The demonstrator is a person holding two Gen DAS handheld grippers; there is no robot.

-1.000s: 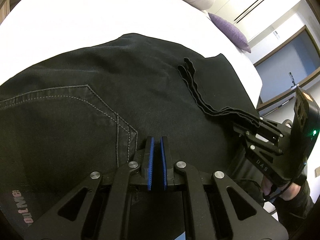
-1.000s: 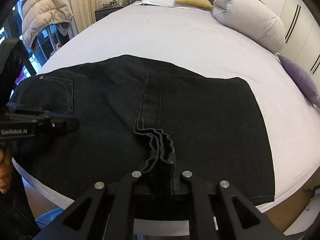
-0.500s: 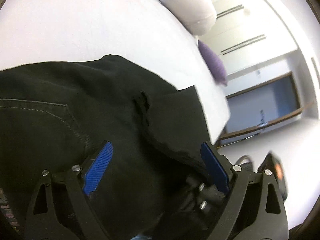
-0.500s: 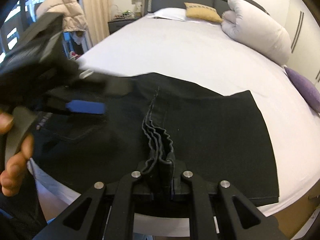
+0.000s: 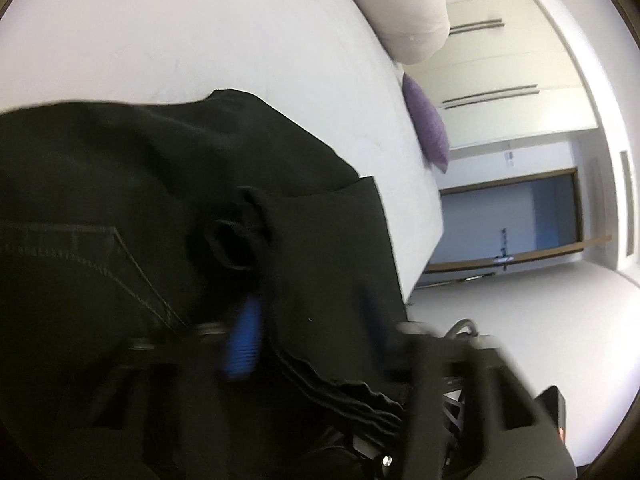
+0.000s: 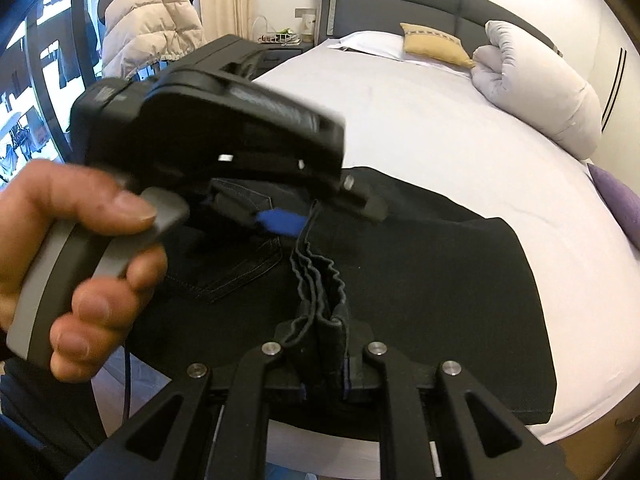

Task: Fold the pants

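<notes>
White bedding carries our black pants [image 6: 440, 280] near its edge, where our right gripper [image 6: 324, 360] clamps the bunched hems while our left gripper [image 6: 304, 216] is closing on that edge further along, probably to share the lift.

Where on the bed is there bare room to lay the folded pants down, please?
The white sheet is bare between the black pants and the pillows at the headboard, and in a narrower strip toward the purple cushion. The near edge is crowded: pants, left gripper and right gripper.
</notes>
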